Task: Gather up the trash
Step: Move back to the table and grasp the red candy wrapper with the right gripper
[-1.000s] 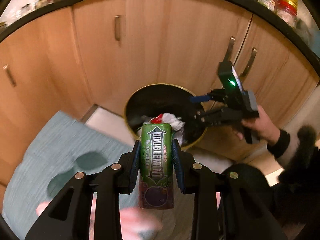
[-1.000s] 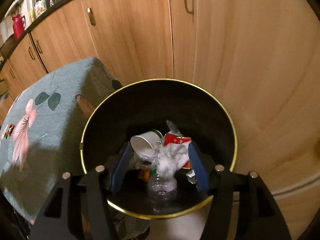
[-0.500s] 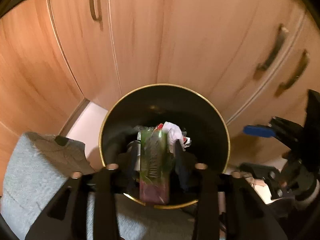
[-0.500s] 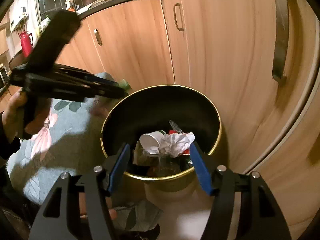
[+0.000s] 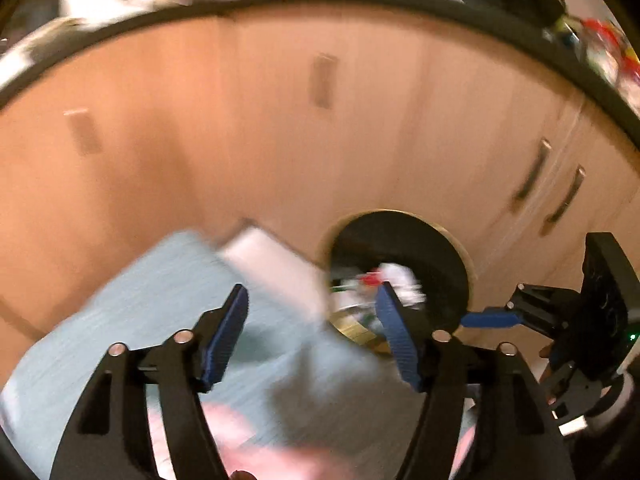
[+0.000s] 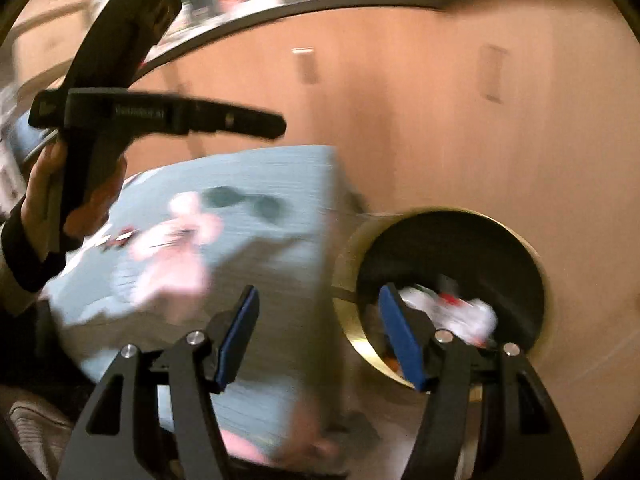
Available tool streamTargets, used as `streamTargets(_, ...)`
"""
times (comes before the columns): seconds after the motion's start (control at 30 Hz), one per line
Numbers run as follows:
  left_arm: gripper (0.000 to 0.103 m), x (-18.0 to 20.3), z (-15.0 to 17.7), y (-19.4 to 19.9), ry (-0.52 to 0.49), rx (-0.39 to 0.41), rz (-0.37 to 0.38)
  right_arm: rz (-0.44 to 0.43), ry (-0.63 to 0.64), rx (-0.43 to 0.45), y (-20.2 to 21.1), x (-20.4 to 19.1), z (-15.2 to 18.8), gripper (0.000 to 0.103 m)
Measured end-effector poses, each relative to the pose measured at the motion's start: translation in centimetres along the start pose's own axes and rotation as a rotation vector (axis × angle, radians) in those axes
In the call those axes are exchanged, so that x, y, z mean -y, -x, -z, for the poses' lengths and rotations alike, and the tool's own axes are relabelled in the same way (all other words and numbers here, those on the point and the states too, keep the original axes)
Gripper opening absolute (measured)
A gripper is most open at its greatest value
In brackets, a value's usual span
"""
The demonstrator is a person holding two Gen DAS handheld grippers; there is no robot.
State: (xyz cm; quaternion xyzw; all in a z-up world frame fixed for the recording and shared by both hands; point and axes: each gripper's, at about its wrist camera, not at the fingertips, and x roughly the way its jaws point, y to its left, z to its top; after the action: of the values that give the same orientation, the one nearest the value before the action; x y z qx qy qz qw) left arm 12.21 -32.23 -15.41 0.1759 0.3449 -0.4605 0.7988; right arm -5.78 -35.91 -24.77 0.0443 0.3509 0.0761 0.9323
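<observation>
Gum box gone from left claw [image 5: 312, 334], jaws just spread empty | right claw [image 6: 318, 334] empty | bin [image 6: 516, 248]: crumpled trash [image 6: 468, 312]

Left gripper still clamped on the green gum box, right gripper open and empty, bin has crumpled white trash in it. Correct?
Not quite. In the left wrist view the left gripper is open with nothing between its pads; its jaws have just been opening. The right gripper is open and empty, and the bin holds crumpled white trash.

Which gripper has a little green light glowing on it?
The right gripper, beside the trash bin, glows green on its body; the left gripper shows no light.
</observation>
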Motion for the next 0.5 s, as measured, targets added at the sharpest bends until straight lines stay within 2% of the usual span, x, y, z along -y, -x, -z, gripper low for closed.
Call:
streamTargets(0.1,0.069,-7.8,5.7,7.2,0.132,0.039,-0.194,-0.109,0.102,-0.041,-3.4,-5.6,-2.2,0.073)
streamTargets(0.17,0.069,-11.7,9.3,10.6,0.206,0.042,-0.333,-0.173,0.124,-0.073,-5.8,-8.9,-3.7,0.074)
streamTargets(0.2,0.069,-14.5,12.1,13.0,0.265,0.037,-0.458,-0.203,0.123,-0.092,-7.2,-10.8,-4.6,0.074)
streamTargets(0.3,0.069,-19.3,17.9,17.5,0.377,0.015,-0.735,-0.229,0.153,-0.126,-10.7,-15.6,-6.4,0.074)
streamTargets(0.4,0.07,-22.2,22.4,20.2,0.484,0.01,-0.789,-0.242,0.22,-0.156,-14.7,-20.9,-7.4,0.072)
streamTargets(0.47,0.07,-22.8,24.3,20.8,0.505,0.005,-0.789,-0.223,0.267,-0.178,-16.9,-22.9,-7.6,0.072)
streamTargets(0.5,0.07,-22.9,25.2,21.0,0.506,0.003,-0.784,-0.215,0.284,-0.19,-17.7,-23.6,-7.6,0.067)
